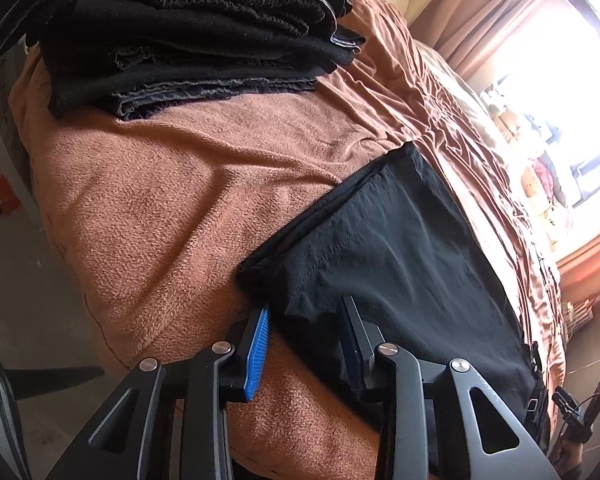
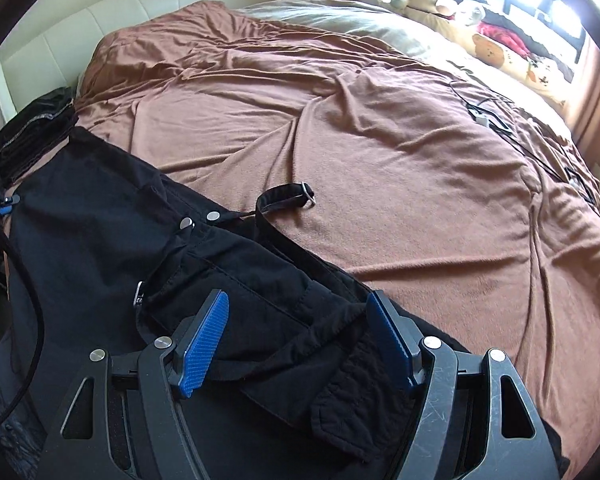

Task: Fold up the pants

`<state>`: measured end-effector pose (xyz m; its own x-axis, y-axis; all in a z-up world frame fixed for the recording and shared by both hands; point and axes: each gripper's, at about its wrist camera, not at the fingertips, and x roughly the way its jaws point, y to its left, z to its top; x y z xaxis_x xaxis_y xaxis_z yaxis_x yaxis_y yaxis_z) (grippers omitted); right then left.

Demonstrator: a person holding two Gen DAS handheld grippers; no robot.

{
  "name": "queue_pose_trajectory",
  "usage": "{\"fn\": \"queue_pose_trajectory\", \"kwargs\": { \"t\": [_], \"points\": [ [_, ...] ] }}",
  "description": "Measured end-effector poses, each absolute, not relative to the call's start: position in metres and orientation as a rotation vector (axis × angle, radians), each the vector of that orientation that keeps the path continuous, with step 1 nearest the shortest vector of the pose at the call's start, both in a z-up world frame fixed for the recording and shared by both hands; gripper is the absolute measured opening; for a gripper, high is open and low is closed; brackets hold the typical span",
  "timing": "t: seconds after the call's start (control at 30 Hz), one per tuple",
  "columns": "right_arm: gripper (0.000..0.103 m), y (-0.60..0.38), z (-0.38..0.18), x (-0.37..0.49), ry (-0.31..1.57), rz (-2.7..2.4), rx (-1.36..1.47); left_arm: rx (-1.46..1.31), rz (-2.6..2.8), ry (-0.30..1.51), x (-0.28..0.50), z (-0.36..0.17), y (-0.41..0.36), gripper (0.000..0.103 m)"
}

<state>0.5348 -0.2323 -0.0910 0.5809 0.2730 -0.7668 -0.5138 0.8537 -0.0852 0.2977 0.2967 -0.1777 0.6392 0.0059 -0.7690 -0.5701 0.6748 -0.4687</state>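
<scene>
Two grippers are over black pants (image 2: 112, 248) lying on the brown blanket (image 2: 380, 168). One, the left gripper (image 1: 306, 322), has its jaws around the pants' near hem; a pinch I cannot tell. Nearby, the right gripper (image 2: 296, 336) is spread wide above the waistband. Far left sits a pile of folded dark clothes (image 1: 188, 28).

1. The bed (image 2: 380, 168) has a wrinkly brown blanket (image 1: 172, 184) on it.
2. Black pants (image 2: 112, 216) lie flat right under the right tool (image 2: 296, 324).
3. A pile of folded dark clothes (image 1: 188, 32) sits far ahead of the left tool (image 1: 306, 320).
</scene>
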Motion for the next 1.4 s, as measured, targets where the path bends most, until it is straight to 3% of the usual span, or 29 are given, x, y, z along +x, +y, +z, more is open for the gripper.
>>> {"fn": "queue_pose_trajectory", "kwargs": {
  "t": [0.17,0.67,0.73,0.8,0.87,1.03,1.17,1.4],
  "points": [
    [0.059,-0.21,-0.107,0.56,0.879,0.509,-0.389,-0.771,0.38,0.826,0.297,-0.178,0.297,0.029],
    [0.053,-0.19,-0.137,0.597,1.037,0.583,-0.518,-0.758,0.383,0.828,0.298,-0.178,0.296,0.029],
    [0.043,-0.188,-0.139,0.598,1.052,0.582,-0.524,-0.758,0.382,0.827,0.298,-0.178,0.296,0.029],
    [0.013,-0.186,-0.138,0.597,1.043,0.561,-0.538,-0.759,0.38,0.825,0.298,-0.178,0.296,0.029],
    [0.008,-0.185,-0.136,0.594,1.024,0.547,-0.544,-0.76,0.379,0.825,0.297,-0.178,0.296,0.029],
    [0.005,-0.179,-0.127,0.586,0.941,0.492,-0.576,-0.769,0.373,0.82,0.298,-0.177,0.296,0.027],
    [0.005,-0.175,-0.123,0.587,0.894,0.443,-0.572,-0.76,0.373,0.822,0.301,-0.178,0.297,0.018],
    [0.005,-0.169,-0.14,0.598,0.921,0.42,-0.543,-0.741,0.392,0.811,0.307,-0.179,0.302,0.01]
  ]
}}
